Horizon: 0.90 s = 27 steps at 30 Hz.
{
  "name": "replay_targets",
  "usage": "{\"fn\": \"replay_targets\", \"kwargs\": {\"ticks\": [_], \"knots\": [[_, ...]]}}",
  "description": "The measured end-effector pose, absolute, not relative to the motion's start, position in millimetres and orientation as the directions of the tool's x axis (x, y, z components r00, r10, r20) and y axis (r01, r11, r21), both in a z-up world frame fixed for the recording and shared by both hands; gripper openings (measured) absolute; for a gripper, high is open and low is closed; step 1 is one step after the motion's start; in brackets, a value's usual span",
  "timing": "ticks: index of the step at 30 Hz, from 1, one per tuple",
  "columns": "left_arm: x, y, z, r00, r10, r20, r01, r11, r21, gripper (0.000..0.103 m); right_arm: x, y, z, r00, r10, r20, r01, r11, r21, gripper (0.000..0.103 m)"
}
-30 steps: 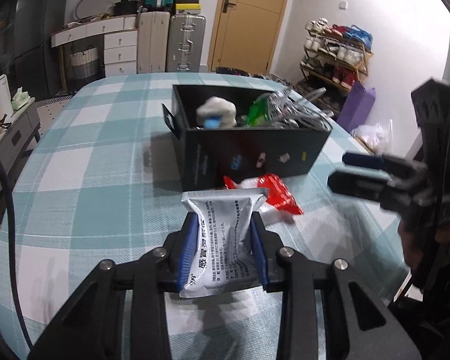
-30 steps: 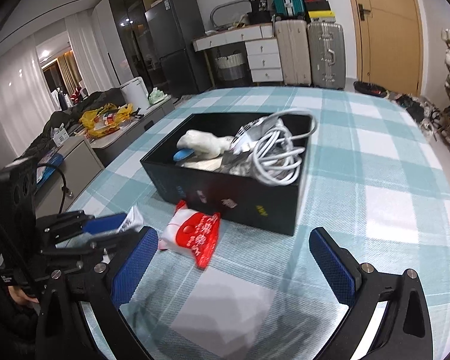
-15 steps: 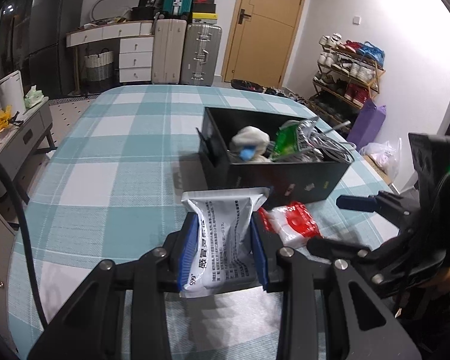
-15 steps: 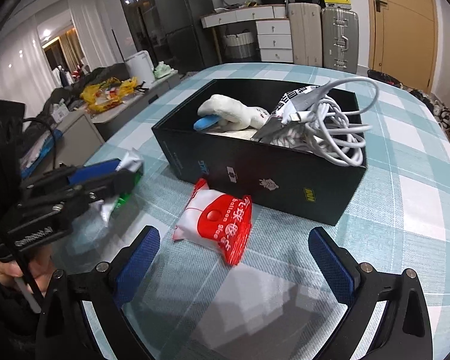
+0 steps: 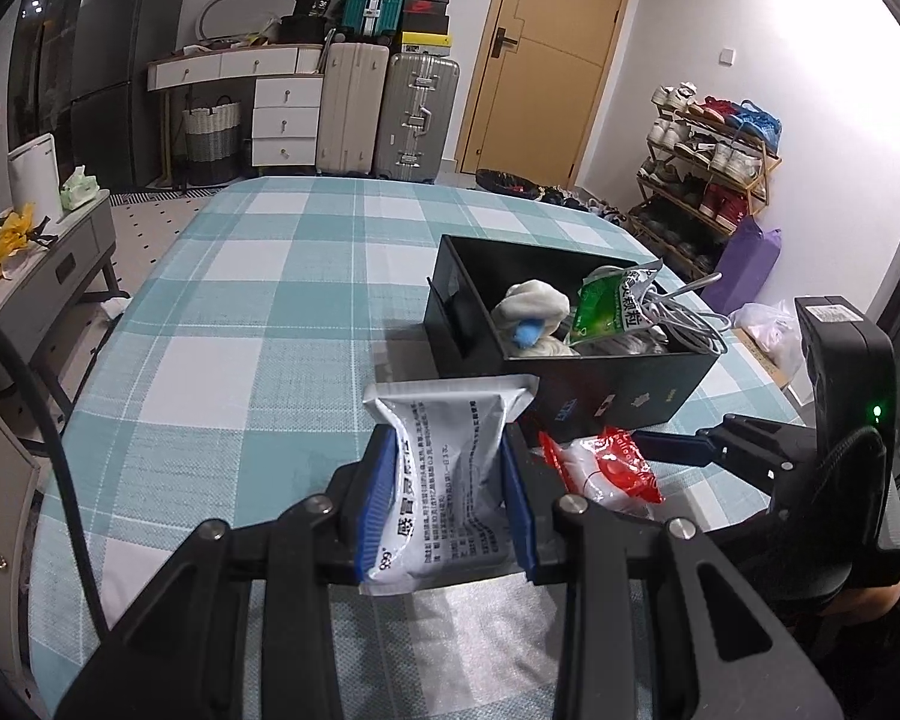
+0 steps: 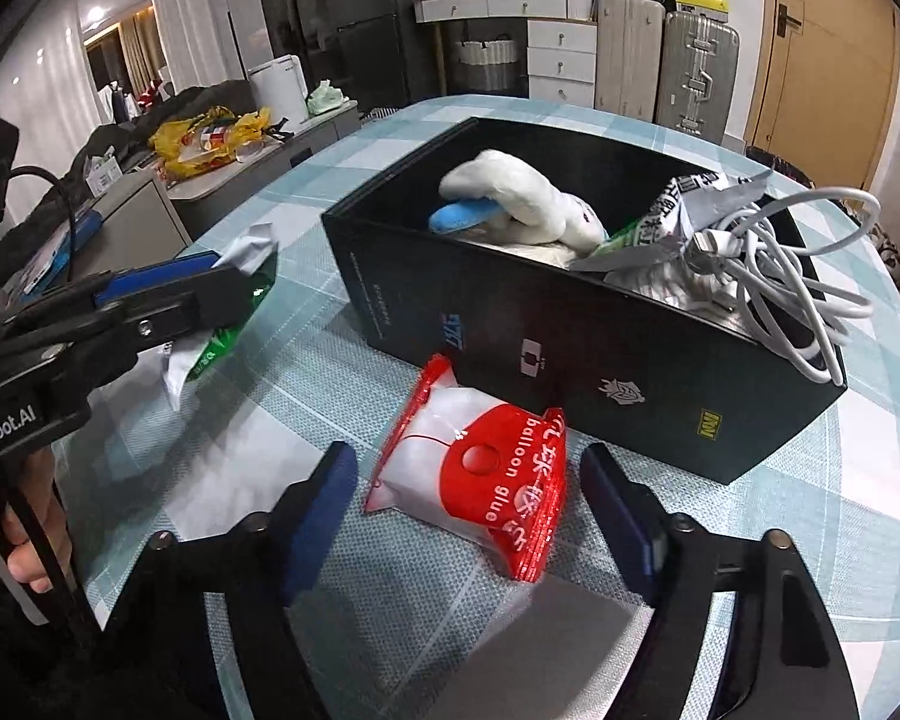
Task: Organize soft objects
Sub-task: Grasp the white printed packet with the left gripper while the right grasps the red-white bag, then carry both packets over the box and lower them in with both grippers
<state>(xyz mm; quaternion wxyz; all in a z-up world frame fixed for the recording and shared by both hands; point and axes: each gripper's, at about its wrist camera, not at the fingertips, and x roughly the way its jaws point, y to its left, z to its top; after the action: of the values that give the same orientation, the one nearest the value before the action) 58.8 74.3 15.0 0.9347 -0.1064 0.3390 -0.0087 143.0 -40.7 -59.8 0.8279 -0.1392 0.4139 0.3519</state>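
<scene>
The left gripper (image 5: 447, 498) is closed on a white pouch (image 5: 444, 474) printed with dark text, its blue pads pressing the pouch's two sides and holding it above the checked tablecloth (image 5: 258, 324). The right gripper (image 6: 465, 504) is spread wide and low over the cloth, one finger on each side of a red-and-white packet (image 6: 480, 480) labelled "balloon glue", not touching it. That packet lies flat just in front of the near wall of an open black box (image 6: 570, 348). Inside the box are a white plush toy (image 6: 516, 198) with a blue part, a green-and-silver sachet (image 5: 606, 306) and a tangle of white cable (image 6: 774, 252). The step in hand looks like a double pickup: one pouch is already held, the other framed for grasping. Next, the right fingers would need to close on the packet's soft middle, then both items lift over the box wall. The floor of the box is hidden by its contents, the pouch's small print is unreadable, and its green face shows only from the right wrist view.
</scene>
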Motion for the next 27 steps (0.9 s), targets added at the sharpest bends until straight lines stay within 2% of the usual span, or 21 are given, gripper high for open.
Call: {"fn": "replay_targets", "kwargs": {"ticks": [5,10,27], "knots": [[58,71,18,0.775,-0.093,-0.626,-0.049,0.977,-0.206,0.033,137,-42,-57,0.419,0.480,-0.770,-0.718,0.695,0.043,0.060],[57,67,21,0.777,-0.092,-0.623,-0.042,0.980,-0.196,0.033,131,-53,-50,0.432,0.503,-0.749,-0.726,0.686,0.043,0.056],[59,55,50,0.820,-0.083,-0.566,-0.012,0.987,-0.162,0.033,98,-101,9,0.549,0.619,-0.562,-0.727,0.685,0.044,0.055]]}}
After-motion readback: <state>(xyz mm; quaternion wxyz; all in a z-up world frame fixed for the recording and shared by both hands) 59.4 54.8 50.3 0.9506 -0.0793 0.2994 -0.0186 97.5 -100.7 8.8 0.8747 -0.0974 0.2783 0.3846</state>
